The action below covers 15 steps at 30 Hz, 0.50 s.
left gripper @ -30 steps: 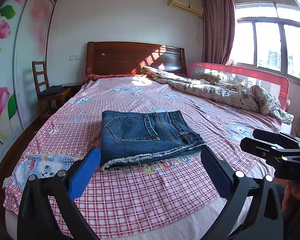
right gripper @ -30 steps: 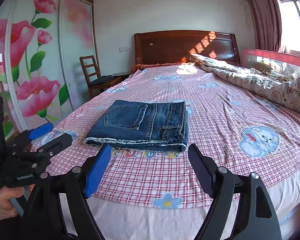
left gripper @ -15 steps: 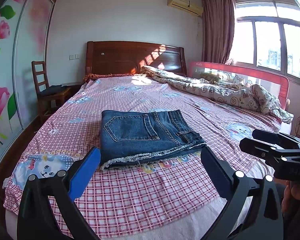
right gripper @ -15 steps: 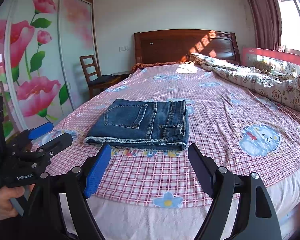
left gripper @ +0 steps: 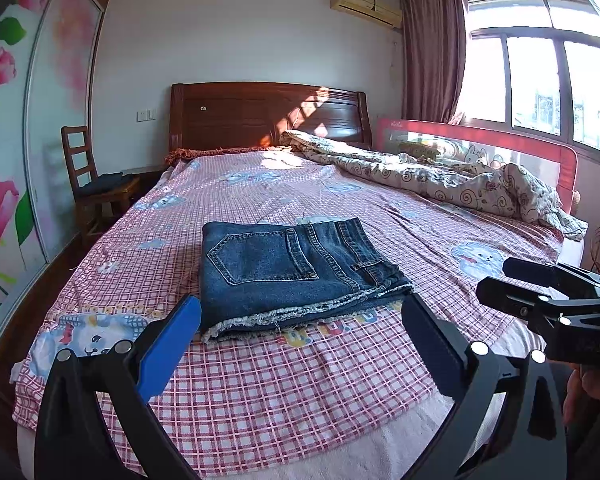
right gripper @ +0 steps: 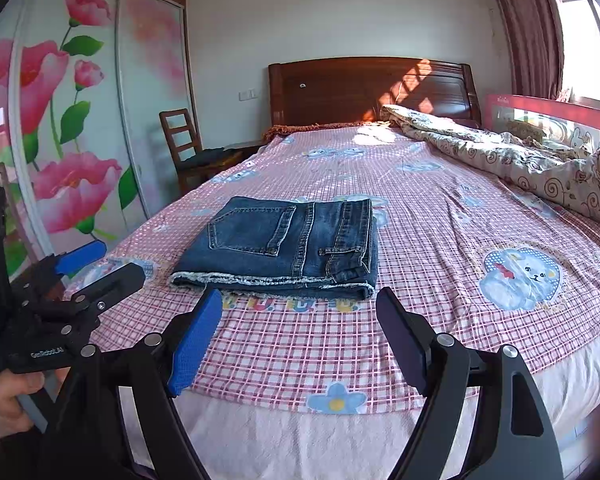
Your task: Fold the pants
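Pants: denim pants (left gripper: 292, 272) lie folded into a compact rectangle on the checked bedsheet (left gripper: 284, 376), near the foot of the bed, back pocket up, frayed hem edge toward the cameras.
Left gripper: left gripper (left gripper: 300, 344) hovers short of the hem, fingers spread wide, nothing between them.
Right gripper: right gripper (right gripper: 296, 336) hovers beside it, fingers (right gripper: 194, 344) likewise wide apart and empty, clear of the denim.
Step in hand: judged to be the final check or release; the fold appears complete.
Method: if a further fold is wanted, approach low along the sheet, take only the hem corners, and lift both sides evenly.
Caution: pinching the sheet with the denim would drag the stack out of square.
Surroundings: rumpled quilt (left gripper: 451, 176) lies well apart, toward the window side.
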### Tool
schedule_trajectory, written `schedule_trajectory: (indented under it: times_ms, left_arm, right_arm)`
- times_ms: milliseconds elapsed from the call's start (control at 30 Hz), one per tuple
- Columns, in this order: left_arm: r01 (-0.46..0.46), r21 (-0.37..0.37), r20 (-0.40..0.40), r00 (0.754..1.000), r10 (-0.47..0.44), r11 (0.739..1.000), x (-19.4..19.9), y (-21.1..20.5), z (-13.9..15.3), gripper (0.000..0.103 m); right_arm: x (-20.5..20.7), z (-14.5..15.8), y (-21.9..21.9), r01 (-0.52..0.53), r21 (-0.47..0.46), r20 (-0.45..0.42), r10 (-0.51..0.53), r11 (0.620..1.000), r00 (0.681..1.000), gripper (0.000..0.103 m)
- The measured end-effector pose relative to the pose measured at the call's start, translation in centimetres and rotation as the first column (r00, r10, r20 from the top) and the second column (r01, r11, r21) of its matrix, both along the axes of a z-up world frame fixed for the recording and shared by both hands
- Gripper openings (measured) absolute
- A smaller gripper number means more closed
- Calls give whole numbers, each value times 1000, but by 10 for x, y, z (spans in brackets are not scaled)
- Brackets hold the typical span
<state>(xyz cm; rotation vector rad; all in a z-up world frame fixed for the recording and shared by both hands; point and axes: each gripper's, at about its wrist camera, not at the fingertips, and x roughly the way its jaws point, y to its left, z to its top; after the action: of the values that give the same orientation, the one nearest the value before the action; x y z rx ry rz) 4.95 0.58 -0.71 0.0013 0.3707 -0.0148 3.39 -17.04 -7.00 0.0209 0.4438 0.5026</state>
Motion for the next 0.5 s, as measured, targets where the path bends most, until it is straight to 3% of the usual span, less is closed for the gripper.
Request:
schedule_trajectory:
  times_ms: [133,267,500]
  left_arm:
    - [-11,7,-32,999,12,1000,3,-1,4,101]
    - [-68,7,-15,998,68,998,2,-1,7,101]
    - [-56,-31,-74,996,53,998,7,-5,7,101]
  right_arm:
    - [4,-4,-3,11,-1,-21,-11,1000,1000,78]
    - [6,-8,-4,16,-11,-41,-16,1000,999,78]
    - [5,-9,0,2,-36,-36,-4,999,999,78]
